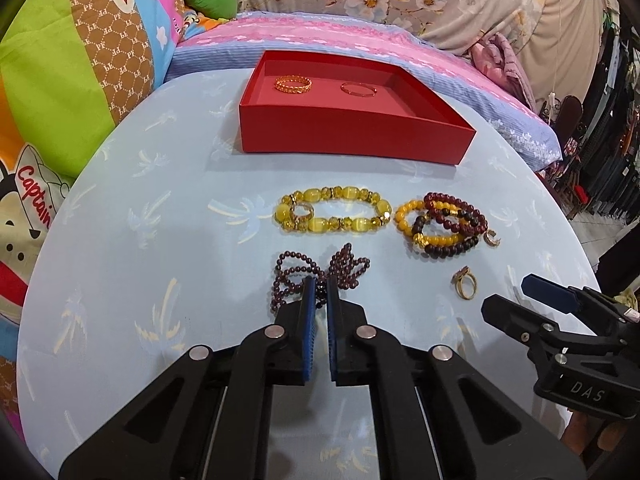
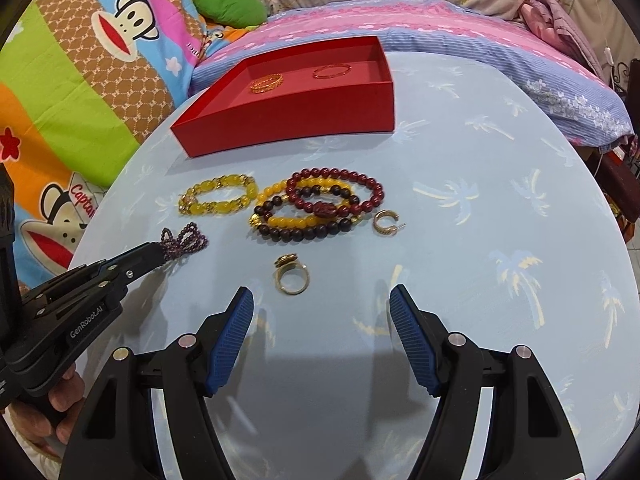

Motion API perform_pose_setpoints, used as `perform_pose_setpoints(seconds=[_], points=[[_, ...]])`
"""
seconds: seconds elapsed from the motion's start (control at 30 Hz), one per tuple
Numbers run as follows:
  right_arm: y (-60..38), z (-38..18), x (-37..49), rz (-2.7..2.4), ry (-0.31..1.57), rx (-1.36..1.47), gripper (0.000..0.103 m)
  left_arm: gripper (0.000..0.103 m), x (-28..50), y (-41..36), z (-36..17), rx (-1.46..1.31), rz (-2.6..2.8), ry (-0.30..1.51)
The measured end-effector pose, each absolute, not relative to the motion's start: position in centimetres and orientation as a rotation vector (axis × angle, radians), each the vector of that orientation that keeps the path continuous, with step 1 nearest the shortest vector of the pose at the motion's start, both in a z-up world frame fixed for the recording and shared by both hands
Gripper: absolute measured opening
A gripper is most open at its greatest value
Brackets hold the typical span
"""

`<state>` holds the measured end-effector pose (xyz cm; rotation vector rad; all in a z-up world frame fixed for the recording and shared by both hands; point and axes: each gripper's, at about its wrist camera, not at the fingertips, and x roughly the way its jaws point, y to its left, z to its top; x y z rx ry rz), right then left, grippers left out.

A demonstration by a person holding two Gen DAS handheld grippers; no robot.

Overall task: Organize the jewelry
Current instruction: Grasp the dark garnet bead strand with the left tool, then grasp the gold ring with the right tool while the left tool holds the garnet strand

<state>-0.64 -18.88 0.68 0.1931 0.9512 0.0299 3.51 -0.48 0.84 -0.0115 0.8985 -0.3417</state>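
Note:
My left gripper (image 1: 319,286) is shut on a dark purple bead strand (image 1: 298,270) lying on the light blue table; it also shows in the right wrist view (image 2: 183,242). My right gripper (image 2: 321,298) is open and empty, just behind a gold ring (image 2: 292,276). An open red box (image 1: 360,130) at the back holds a gold bangle (image 1: 293,84) and a thin red-gold bangle (image 1: 359,90). A yellow bead bracelet (image 1: 332,210), a pile of yellow, red and dark bracelets (image 2: 320,210) and a gold hoop earring (image 2: 386,222) lie mid-table.
The round table (image 2: 500,280) stands against a bed with a pink and blue cover (image 1: 320,36) and colourful cartoon pillows (image 1: 60,80). A small gold ring (image 1: 302,212) rests on the yellow bracelet. Clothes racks stand at the far right (image 1: 612,140).

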Motion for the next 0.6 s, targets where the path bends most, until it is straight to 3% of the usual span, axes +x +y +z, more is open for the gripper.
perform_pose_setpoints(seconds=[0.2, 0.37, 0.5, 0.6], points=[[-17.7, 0.2, -0.3, 0.032, 0.949, 0.153, 0.065, 0.005, 3.0, -0.6, 0.7, -0.006, -0.349, 0.904], [-17.2, 0.1, 0.7, 0.034, 0.946, 0.134, 0.057, 0.005, 3.1, -0.3, 0.2, -0.011, -0.343, 0.92], [-16.7, -0.2, 1.3, 0.028, 0.946, 0.108, 0.046, 0.008, 3.0, 0.1, 0.1, -0.021, -0.336, 0.927], [-16.2, -0.3, 1.4, 0.011, 0.938, 0.066, 0.027, 0.023, 3.0, 0.2, 0.3, -0.013, -0.325, 0.913]])
